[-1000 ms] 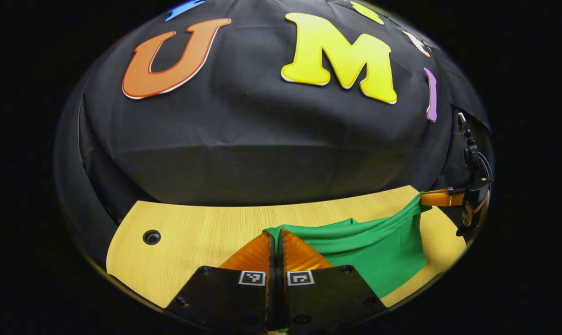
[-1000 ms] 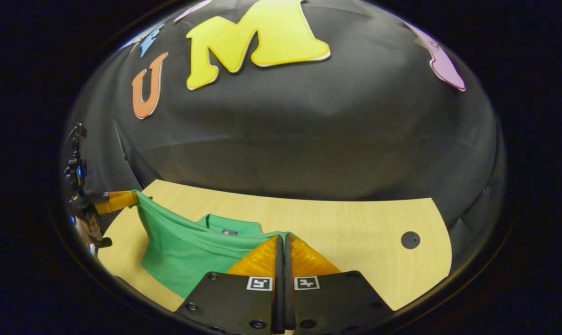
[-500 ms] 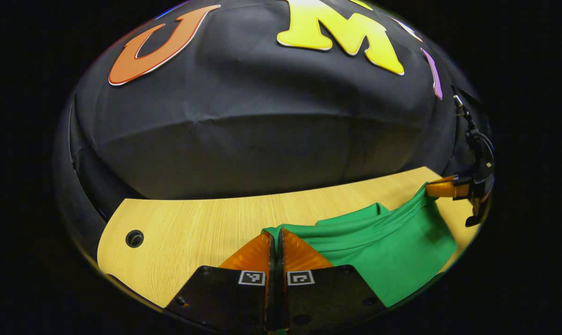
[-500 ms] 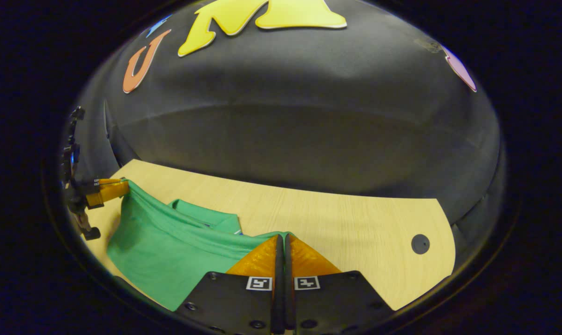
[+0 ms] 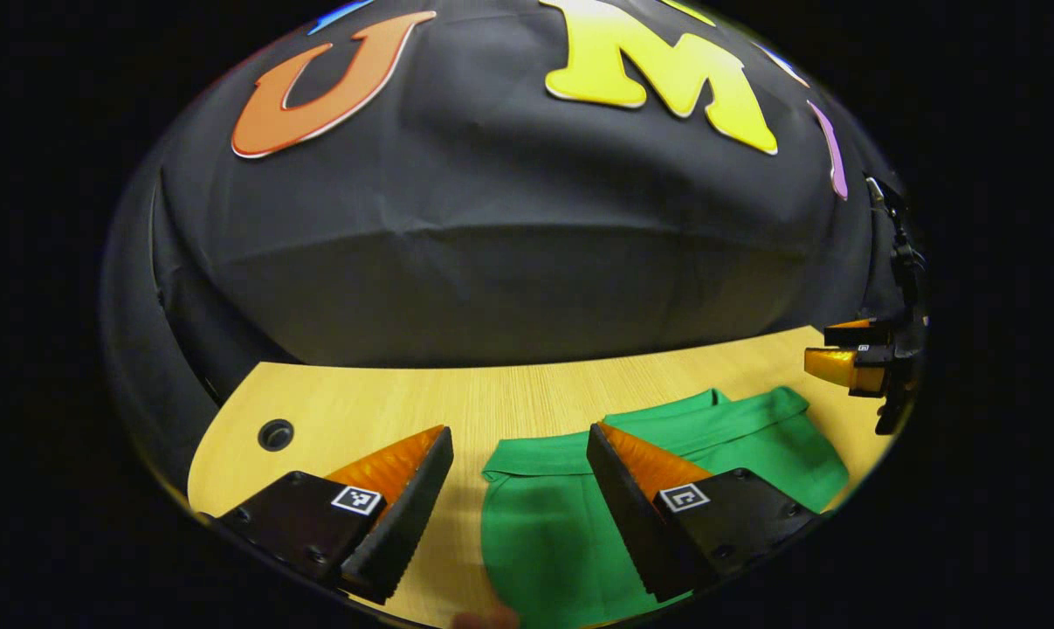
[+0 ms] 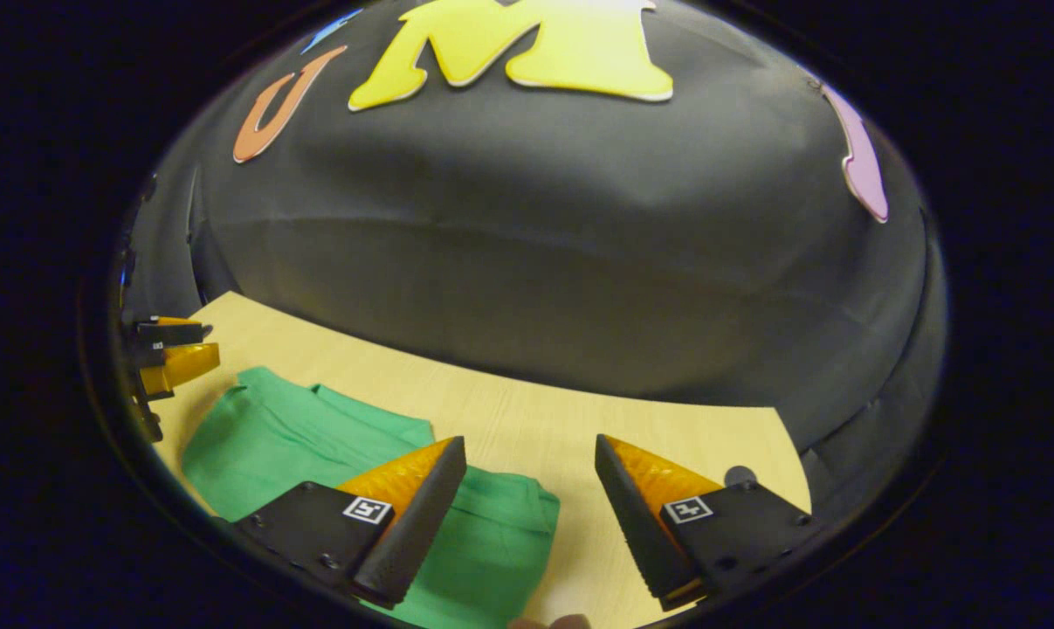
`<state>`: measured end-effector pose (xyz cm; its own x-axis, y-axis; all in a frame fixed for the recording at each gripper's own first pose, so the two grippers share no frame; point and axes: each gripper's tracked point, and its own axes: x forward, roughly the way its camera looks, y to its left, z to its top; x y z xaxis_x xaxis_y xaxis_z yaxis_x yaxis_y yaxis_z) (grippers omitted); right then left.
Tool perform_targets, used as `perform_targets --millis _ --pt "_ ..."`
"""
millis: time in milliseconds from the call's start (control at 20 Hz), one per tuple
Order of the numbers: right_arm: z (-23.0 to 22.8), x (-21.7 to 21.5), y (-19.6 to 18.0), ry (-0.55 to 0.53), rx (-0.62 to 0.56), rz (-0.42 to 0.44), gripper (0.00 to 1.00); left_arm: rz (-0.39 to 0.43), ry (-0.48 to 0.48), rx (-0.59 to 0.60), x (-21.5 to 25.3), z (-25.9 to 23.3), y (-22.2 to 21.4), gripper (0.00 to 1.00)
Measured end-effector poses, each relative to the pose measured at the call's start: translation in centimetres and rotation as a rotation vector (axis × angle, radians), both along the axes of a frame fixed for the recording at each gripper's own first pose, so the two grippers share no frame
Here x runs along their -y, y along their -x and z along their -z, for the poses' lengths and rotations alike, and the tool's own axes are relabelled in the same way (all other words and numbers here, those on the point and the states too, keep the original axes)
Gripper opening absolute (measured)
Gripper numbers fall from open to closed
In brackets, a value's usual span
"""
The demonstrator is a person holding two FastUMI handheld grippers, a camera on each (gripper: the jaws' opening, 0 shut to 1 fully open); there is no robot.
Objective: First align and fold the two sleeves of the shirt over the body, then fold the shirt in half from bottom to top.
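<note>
Now | your left tongs: spread wide, holding nothing | your right tongs: spread wide, holding nothing | green shirt flat on tabletop, at 6 o'clock

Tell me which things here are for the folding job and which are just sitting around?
For the job:
- green shirt, lying folded on the table
- left gripper, open above the shirt
- right gripper, open above the shirt's edge

Just there:
- wooden table
- round hole in the table
</note>
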<state>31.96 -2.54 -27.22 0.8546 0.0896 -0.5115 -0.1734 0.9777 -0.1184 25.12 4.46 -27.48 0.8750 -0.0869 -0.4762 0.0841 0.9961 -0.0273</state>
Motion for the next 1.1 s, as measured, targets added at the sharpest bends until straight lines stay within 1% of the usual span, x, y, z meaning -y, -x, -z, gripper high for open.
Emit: perform_targets --millis 150,250,500,600,700,850,950,1100 --pt "-5.7 -0.3 2.6 -0.02 0.099 0.026 0.96 -0.021 0.005 0.083 -0.4 -6.0 2.1 0.99" --pt "-9.9 -0.7 5.2 -0.035 0.173 0.034 0.97 -0.036 0.012 0.147 -0.6 -10.4 4.3 0.99" --pt "-20.1 -1.2 13.8 -0.084 0.334 0.048 0.97 -0.086 0.022 0.278 -0.4 -20.8 12.3 0.99" --pt "-23.1 -1.4 17.8 -0.113 0.387 0.058 0.97 -0.108 0.0 0.328 -0.3 -24.3 15.9 0.98" --pt "-25.7 -1.7 21.5 -0.128 0.44 0.064 0.96 -0.097 -0.003 0.376 0.9 -27.7 19.4 0.99" --pt "-28.7 -2.9 26.4 -0.136 0.486 0.067 0.96 -0.099 0.005 0.427 1.8 -30.8 22.5 0.99" --pt "-30.8 -3.4 29.6 -0.129 0.541 0.065 0.96 -0.1 0.004 0.444 2.3 -31.7 24.8 0.99" --pt "-32.3 -4.6 33.0 -0.135 0.59 0.042 0.96 -0.1 -0.019 0.469 2.4 -32.7 27.2 0.99"
